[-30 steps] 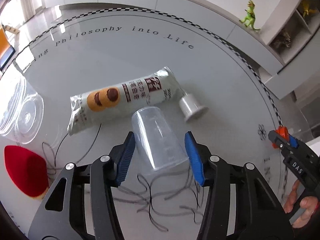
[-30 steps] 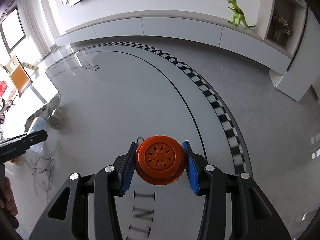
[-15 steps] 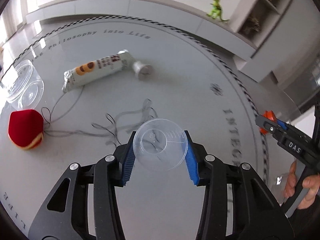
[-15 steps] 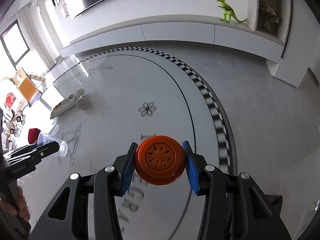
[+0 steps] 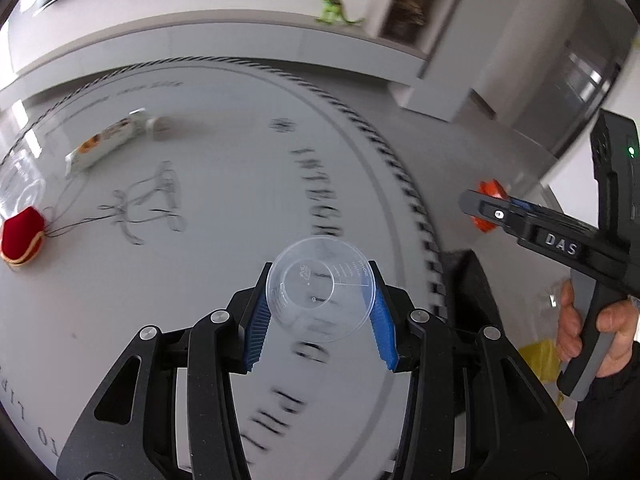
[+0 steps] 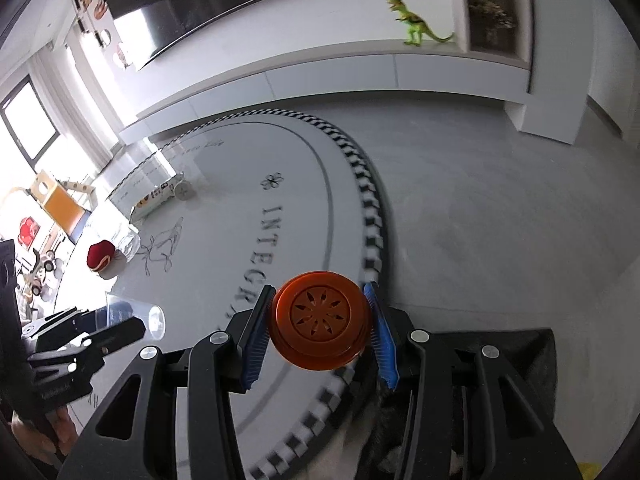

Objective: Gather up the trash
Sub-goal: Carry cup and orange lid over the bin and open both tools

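Honestly, my worry is the clear cup (image 5: 320, 294): the left gripper (image 5: 320, 312) has its fingers pinched on thin walls past the table (image 5: 200, 320) edge, so it could squirt free. The right gripper (image 6: 320, 330) clamps the orange lid (image 6: 320, 320) firmly.

**Two wrist views over one tabletop**

Each fisheye looks steeply down along its own tool, close above the round tabletop (image 5: 168, 312) edge. Both share the lettering, the far dinosaur (image 6: 420, 26), and each sees the other tool at its side.
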Available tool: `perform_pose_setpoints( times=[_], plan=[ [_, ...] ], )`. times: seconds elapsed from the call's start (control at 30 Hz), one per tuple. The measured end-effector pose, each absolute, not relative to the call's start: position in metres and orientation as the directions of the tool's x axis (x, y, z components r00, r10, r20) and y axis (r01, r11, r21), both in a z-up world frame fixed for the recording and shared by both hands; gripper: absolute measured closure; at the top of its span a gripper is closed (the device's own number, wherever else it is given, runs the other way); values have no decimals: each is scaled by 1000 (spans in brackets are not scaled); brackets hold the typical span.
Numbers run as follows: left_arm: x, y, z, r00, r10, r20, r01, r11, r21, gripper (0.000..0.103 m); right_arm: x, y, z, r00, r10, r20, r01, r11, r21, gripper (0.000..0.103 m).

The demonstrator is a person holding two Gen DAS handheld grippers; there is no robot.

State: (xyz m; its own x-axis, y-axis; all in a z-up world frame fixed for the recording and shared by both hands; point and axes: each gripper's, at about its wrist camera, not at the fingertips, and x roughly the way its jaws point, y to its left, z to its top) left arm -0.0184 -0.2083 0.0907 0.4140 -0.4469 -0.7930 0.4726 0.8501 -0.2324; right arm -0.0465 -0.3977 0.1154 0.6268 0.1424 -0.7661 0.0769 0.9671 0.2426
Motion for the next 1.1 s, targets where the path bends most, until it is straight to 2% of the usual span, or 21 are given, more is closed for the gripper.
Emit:
perform_pose_setpoints(
  times=[0.33, 0.6, 0.83, 0.87, 0.9, 0.93, 0.97, 1.1],
  plan=[
    [-81, -282, 96, 317, -524, -790, 640, 733, -229, 59, -127, -448, 117, 654, 60, -754, 188, 953, 239, 56],
    [-135, -349, 64, 171, -529, -831, 767, 601, -224, 59, -191, -492, 97, 631, -29, -775, 308, 927, 216, 56],
    [-155, -378, 40, 94, -506, -857, 804, 546, -234, 59, -222, -514, 70, 585, -48, -810, 388, 893, 227, 56],
    [-157, -382, 38, 83, -500, -862, 810, 538, -234, 48, -225, -517, 68, 578, -50, -814, 397, 889, 228, 55],
    [-159, -383, 37, 84, -488, -869, 810, 541, -226, 33, -227, -519, 65, 572, -68, -817, 416, 883, 218, 40],
    [-159, -385, 34, 93, -474, -876, 807, 551, -212, 6, -231, -520, 64, 569, -114, -814, 450, 872, 192, 32],
    [-161, -385, 35, 108, -479, -871, 802, 559, -208, 6, -235, -522, 64, 570, -144, -809, 468, 866, 175, 26],
    [-160, -379, 36, 119, -477, -871, 791, 575, -207, 6, -244, -526, 64, 575, -162, -802, 486, 856, 175, 26]
  ],
)
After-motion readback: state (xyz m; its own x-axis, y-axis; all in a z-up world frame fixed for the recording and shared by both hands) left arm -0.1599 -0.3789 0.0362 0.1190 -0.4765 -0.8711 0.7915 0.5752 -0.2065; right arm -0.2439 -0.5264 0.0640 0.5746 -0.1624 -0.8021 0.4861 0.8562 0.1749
